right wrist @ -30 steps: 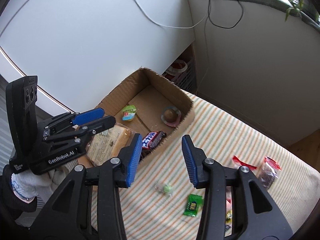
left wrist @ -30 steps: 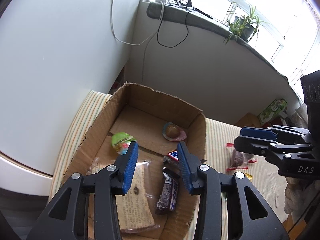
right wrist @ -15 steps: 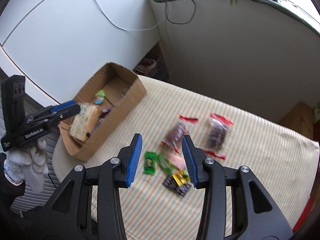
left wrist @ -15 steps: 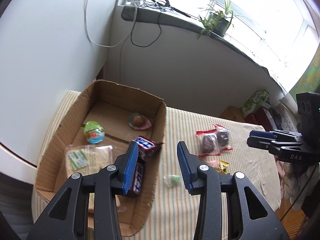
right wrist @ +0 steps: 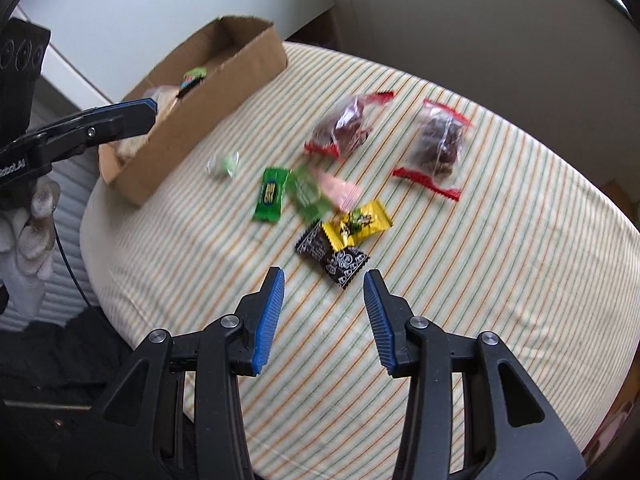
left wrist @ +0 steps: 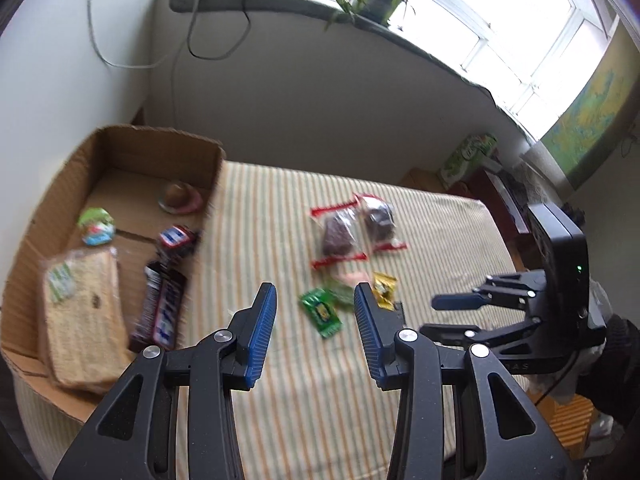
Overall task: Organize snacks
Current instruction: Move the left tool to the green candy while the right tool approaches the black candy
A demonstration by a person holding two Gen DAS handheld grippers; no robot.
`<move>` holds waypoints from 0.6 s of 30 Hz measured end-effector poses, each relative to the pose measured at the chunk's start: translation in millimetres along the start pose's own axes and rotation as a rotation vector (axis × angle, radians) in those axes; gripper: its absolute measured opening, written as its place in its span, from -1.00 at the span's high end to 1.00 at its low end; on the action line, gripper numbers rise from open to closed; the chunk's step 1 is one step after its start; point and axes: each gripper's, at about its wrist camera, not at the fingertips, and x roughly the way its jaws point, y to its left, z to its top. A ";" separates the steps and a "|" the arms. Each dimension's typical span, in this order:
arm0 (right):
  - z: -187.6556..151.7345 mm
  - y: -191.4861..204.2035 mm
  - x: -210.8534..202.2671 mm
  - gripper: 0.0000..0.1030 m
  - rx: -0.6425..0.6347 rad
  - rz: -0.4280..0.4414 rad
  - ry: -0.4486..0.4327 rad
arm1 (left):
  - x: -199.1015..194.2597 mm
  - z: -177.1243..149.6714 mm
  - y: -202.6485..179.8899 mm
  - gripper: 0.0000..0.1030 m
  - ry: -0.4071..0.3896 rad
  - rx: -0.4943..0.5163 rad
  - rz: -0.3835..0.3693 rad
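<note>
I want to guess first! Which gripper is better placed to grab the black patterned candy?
Probably the right gripper: the black patterned candy wrapper lies just ahead of its open, empty jaws. The left gripper faces the green candy packet instead.

Left gripper (left wrist: 315,326): seen from its own wrist camera, two black arms rise from the lower edge and end in blue ribbed pads; the jaws stand apart with nothing between them, tips toward 12 o'clock, tilted downward over the surface. In the right wrist view the same gripper (right wrist: 148,114) enters at 9 o'clock, side-on, tips toward 3 o'clock, carried by a hand in a light glove (right wrist: 30,232).

Right gripper (right wrist: 324,314): black arms, blue ribbed pads, jaws parted and empty, pointing steeply down. In the left wrist view it (left wrist: 452,314) enters at 3 o'clock, tips toward 9 o'clock, jaws parted, with a dark sleeve (left wrist: 616,368) behind it.
</note>
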 end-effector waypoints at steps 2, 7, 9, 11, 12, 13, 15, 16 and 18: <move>-0.6 -4.4 6.5 0.16 -0.006 -0.004 0.005 | 10.3 -6.4 -8.0 0.25 0.028 0.010 -0.007; 2.9 -12.2 18.0 0.16 -0.051 0.023 0.002 | 37.3 -15.0 -15.7 0.25 0.098 -0.006 -0.017; 5.0 -9.3 21.9 0.16 -0.083 0.044 0.011 | 48.6 -16.8 -16.7 0.25 0.116 -0.020 -0.009; 5.8 -7.3 25.8 0.16 -0.111 0.052 0.018 | 58.7 -18.6 -16.0 0.25 0.130 -0.038 0.001; 6.1 -6.4 28.1 0.16 -0.123 0.047 0.021 | 63.4 -18.9 -15.6 0.25 0.137 -0.043 0.005; 7.4 -5.3 30.0 0.16 -0.131 0.046 0.022 | 66.0 -21.1 -15.8 0.25 0.139 -0.045 0.011; 8.4 -5.8 33.7 0.16 -0.138 0.045 0.019 | 73.0 -22.1 -16.9 0.25 0.143 -0.043 0.023; 8.9 -6.9 34.7 0.16 -0.137 0.048 0.015 | 76.3 -22.1 -17.9 0.25 0.144 -0.041 0.030; 11.6 -7.0 37.2 0.16 -0.136 0.055 0.008 | 82.2 -23.2 -18.9 0.25 0.151 -0.036 0.042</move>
